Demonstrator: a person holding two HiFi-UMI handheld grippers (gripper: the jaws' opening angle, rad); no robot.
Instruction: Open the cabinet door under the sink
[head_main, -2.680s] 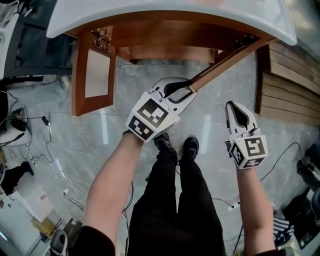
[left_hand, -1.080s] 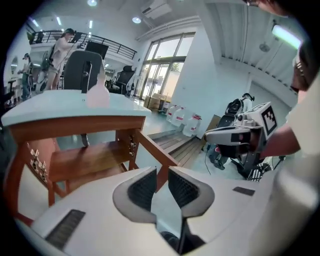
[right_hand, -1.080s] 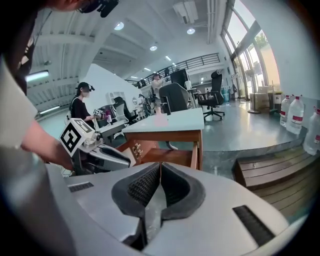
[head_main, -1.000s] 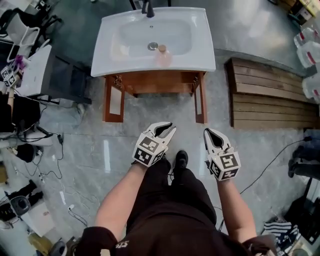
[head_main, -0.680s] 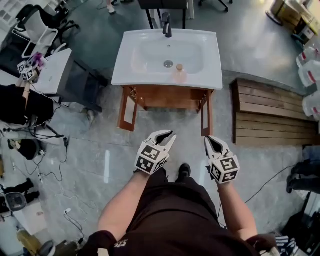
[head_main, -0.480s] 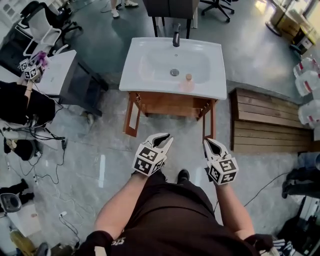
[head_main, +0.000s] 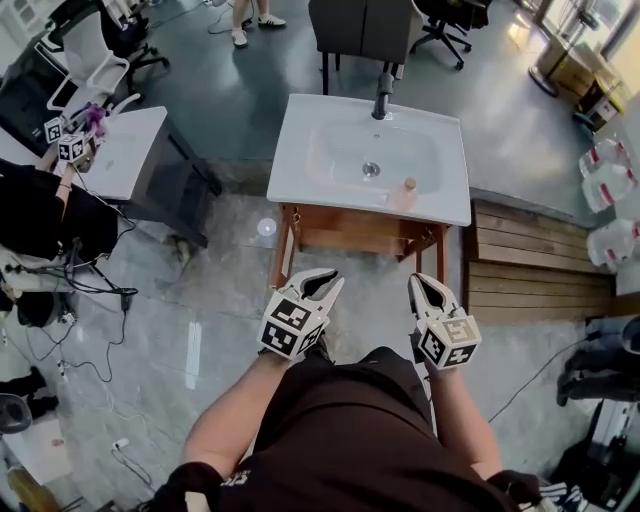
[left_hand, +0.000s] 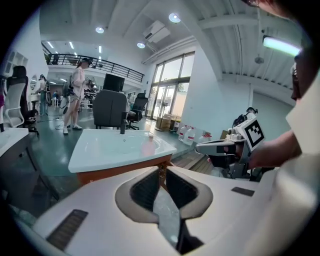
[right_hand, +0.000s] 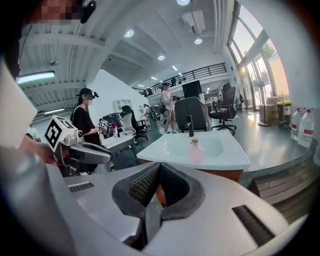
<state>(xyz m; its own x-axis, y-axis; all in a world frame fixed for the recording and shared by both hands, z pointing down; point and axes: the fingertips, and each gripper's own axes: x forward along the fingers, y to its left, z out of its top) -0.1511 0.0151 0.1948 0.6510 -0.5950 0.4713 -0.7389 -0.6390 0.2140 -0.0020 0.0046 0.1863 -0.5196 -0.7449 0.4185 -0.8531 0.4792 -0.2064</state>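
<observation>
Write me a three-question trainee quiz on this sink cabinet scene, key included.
1. True or false: both doors of the brown wooden cabinet under the white ceramic basin stand open.
2. What stands on the basin's rim, beside the bowl? A. a small pink bottle B. a green mug C. a blue sponge
3. What, if anything, does the right tool hold?
Key: 1 true; 2 A; 3 nothing, its jaws are shut with nothing between them.
</observation>
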